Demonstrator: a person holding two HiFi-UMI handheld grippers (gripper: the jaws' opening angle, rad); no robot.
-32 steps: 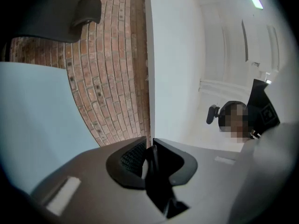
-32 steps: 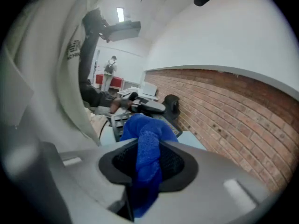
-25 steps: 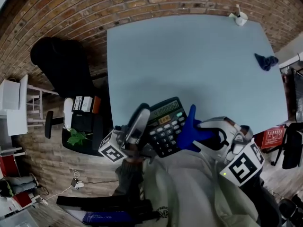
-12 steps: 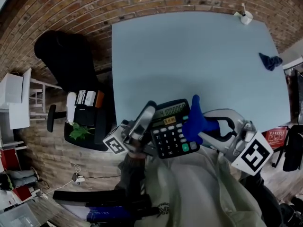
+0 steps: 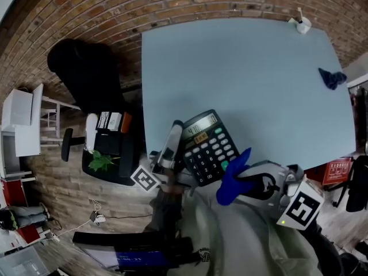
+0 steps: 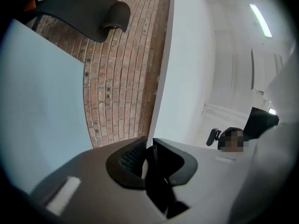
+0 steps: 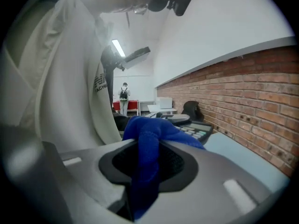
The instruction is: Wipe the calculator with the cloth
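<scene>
A black calculator (image 5: 208,145) with grey keys and one green key is held up over the near edge of the light blue table (image 5: 247,68). My left gripper (image 5: 177,142) is shut on its left edge. In the left gripper view the jaws (image 6: 149,150) pinch the calculator's thin dark edge (image 6: 158,176). My right gripper (image 5: 241,181) is shut on a bunched blue cloth (image 5: 232,183), which sits at the calculator's lower right corner. In the right gripper view the cloth (image 7: 147,143) fills the gap between the jaws (image 7: 148,160), with the calculator (image 7: 195,129) just beyond it.
A second dark blue cloth (image 5: 332,78) lies at the table's right edge, and a small white object (image 5: 302,23) stands at the far right corner. Left of the table are a black chair (image 5: 86,73) and a green plant (image 5: 100,161). A brick wall runs behind.
The calculator has turned, its display now toward the upper left. The right gripper and cloth have slid from the calculator's right side down to its lower right corner.
</scene>
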